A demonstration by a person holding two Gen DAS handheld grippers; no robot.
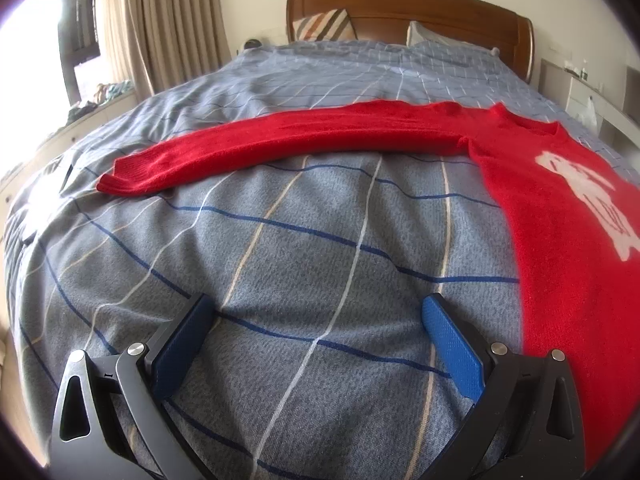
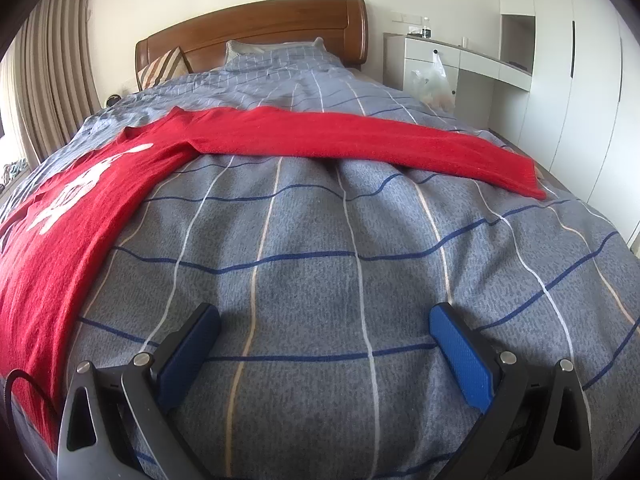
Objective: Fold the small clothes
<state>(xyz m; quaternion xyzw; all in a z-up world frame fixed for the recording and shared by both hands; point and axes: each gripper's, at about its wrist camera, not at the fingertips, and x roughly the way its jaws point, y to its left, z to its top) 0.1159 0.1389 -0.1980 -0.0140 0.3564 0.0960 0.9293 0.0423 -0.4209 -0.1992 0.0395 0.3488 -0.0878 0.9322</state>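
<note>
Bed [image 1: 304,240] with checked grey cover fills the ground under and ahead of both my tools. Red sweater [image 1: 560,216] lies flat on it, sleeves spread: body off to the right of my left gripper [image 1: 316,316], off to the left of my right gripper [image 2: 324,324]. One sleeve [image 1: 280,144] runs across ahead of the left tool, the other sleeve [image 2: 380,140] ahead of the right. Both grippers spread wide, holding nothing, over bare cover. Judgement: knit is soft, light, limp, will sag; pinch each sleeve at its cuff. Only container: plastic bag [image 2: 430,80] far ahead-right, contents unclear.
</note>
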